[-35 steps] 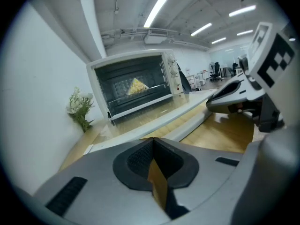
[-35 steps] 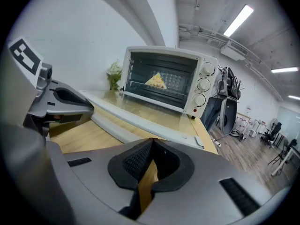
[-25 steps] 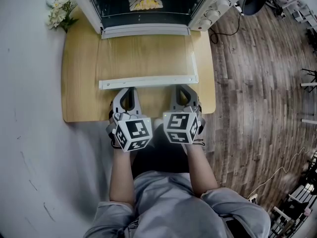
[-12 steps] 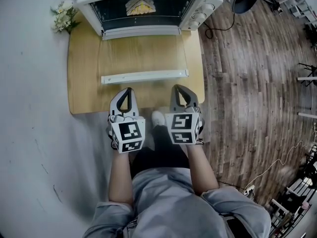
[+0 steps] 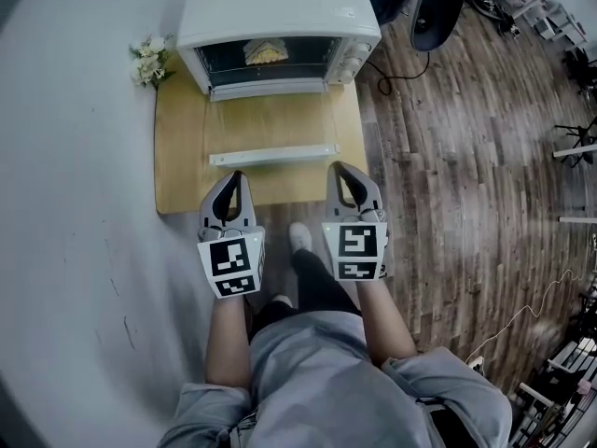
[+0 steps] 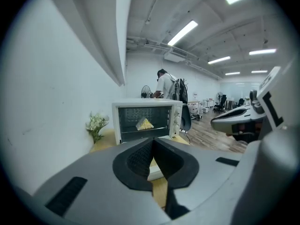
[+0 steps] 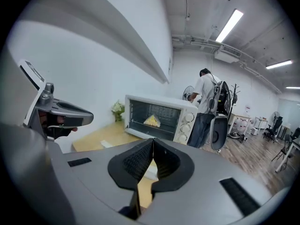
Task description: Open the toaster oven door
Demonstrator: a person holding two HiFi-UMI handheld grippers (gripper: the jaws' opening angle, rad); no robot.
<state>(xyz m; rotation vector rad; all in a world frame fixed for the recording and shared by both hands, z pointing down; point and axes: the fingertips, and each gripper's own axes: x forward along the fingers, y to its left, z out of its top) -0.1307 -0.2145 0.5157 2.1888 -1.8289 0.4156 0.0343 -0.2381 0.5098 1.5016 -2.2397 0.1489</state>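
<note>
I am holding two grippers side by side, the left gripper (image 5: 237,179) and the right gripper (image 5: 337,170). Both are clenching tight with their jaws pressed together and nothing between them. One white toaster oven (image 5: 278,12) is sitting at the far end of one wooden table (image 5: 175,161). Its door (image 5: 272,124) is hanging open and lying flat towards me. The door's white handle bar (image 5: 272,156) is lying just ahead of both gripper tips, apart from them. One yellow wedge of food (image 5: 264,52) is resting inside, three knobs (image 7: 186,127) are showing on the oven's front, and one flower bunch (image 5: 147,61) is standing beside the oven.
</note>
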